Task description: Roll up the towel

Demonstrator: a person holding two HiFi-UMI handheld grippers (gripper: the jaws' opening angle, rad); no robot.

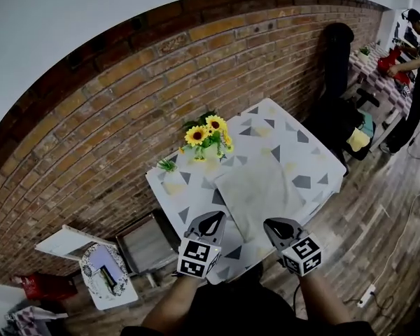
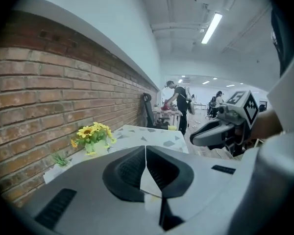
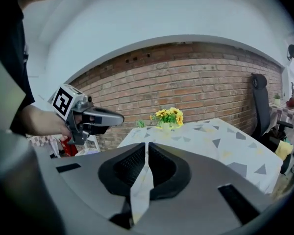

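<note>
While the towel (image 1: 259, 187) is lying flat on the surface (image 1: 304, 152), you are holding the left tongs (image 1: 211, 224) and right tongs (image 1: 280, 228) shut and empty by its near edge; arriving shut is risking bunching the fabric.

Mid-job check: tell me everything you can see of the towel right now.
The towel is a plain, pale grey-white rectangle of soft-looking cloth. It lies flat and fully unrolled on the triangle-patterned table, towards the person's side, in front of the sunflowers. No roll or fold shows. The left gripper and right gripper, both shut and empty, hang by its near end, one on either side. Neither seems to touch it.
</note>
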